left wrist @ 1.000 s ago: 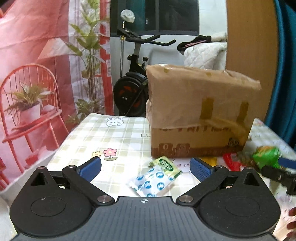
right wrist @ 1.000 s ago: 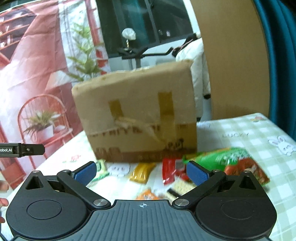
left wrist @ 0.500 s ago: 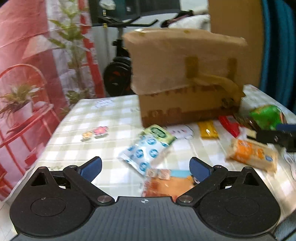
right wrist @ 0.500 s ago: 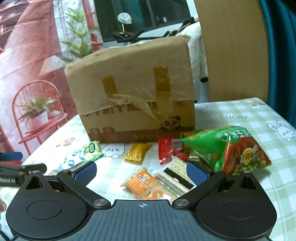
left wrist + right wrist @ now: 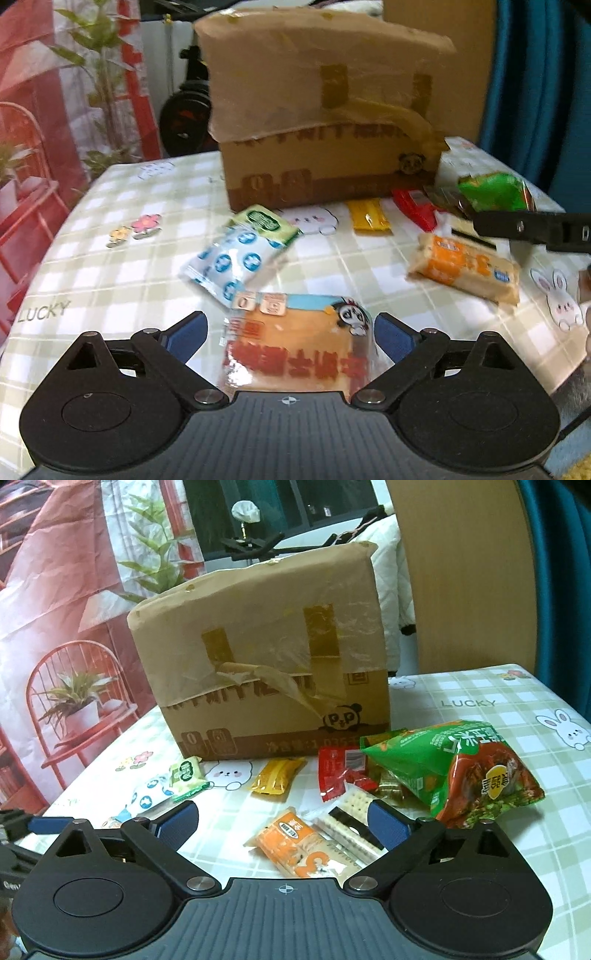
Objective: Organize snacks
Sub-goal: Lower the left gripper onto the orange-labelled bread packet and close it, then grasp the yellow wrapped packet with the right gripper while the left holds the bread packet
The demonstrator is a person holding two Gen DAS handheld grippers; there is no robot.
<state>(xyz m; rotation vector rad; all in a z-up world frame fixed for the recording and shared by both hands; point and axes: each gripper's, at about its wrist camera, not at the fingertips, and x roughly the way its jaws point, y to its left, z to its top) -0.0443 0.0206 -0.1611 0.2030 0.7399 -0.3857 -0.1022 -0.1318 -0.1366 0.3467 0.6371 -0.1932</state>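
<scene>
With my left gripper [image 5: 288, 334] tipped down over the near edge of the table [image 5: 122, 266], its 2 blue pads stand apart, 1 on each side of the orange cake packet [image 5: 295, 354] at 6 o'clock in the left view, and I see no pad pressing the wrapper. The wrapper is glossy and soft, so if I close too high the pads could pinch only film and the packet could slide out. At 10 o'clock from it lies the blue-dotted pouch [image 5: 229, 262], its corner almost touching the cake packet; a careless close could drag both. The cardboard box [image 5: 321, 110] stands at 12 o'clock, tall and with its top out of sight, so I cannot tell whether it is open to receive anything.

In the right view, my right gripper [image 5: 284, 821] is also spread wide, its jaws having just closed a little, with nothing clamped. The orange cracker pack [image 5: 295, 843] and the pale cracker sleeve [image 5: 351, 830] lie side by side between the pads at 6 o'clock. Closing here could catch 2 items at once or crush the crackers. The green snack bag [image 5: 454, 771] at 3 o'clock puffs out just beside my right pad and overlaps the red packet [image 5: 336, 775]; a sideways nudge could shove that heap. The yellow packet [image 5: 279, 779] sits alone at 12 o'clock.
</scene>
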